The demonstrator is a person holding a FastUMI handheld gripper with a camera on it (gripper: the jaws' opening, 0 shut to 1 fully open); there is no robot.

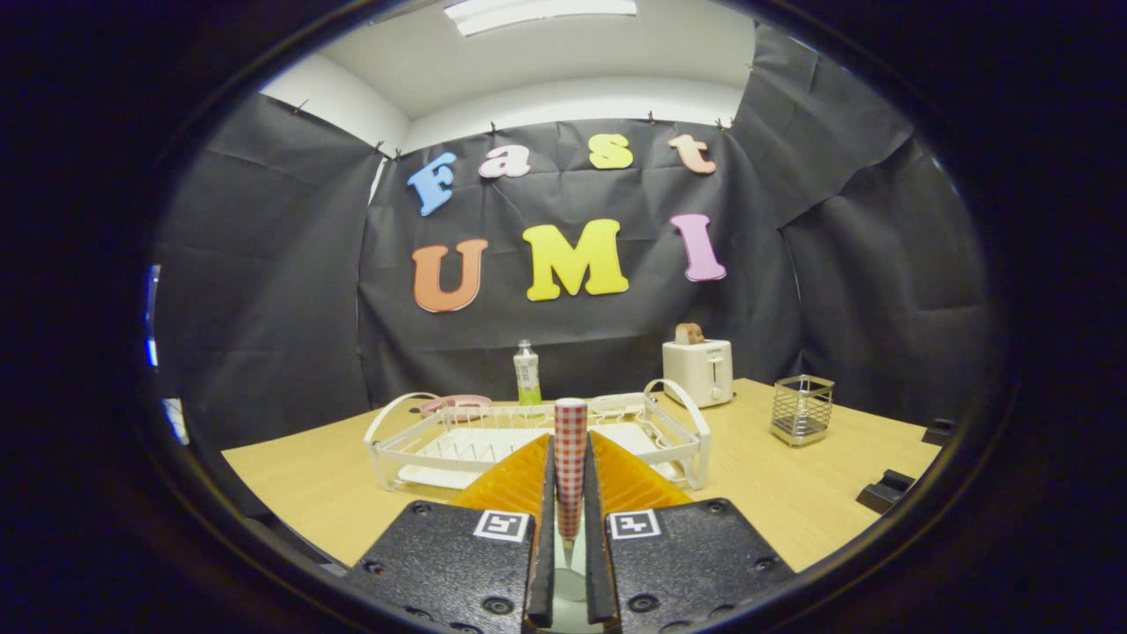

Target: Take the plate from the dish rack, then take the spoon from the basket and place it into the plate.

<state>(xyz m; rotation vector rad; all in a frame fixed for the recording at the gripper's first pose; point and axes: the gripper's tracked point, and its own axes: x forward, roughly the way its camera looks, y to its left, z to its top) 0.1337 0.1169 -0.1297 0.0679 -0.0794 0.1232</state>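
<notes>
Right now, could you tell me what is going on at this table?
The hand-held tool is shut on a spoon with a red-and-white checked handle, gripped between its two fingers and standing upright, bowl end down. Just beyond the fingers a white dish rack sits on the wooden table, with a pink plate at its far left corner. Further back stand a green bottle, a white toaster with a slice of bread in it, and a wire basket to the right.

Gripper fingers clamped on checked spoon handle; rack just ahead, basket beyond right
</notes>
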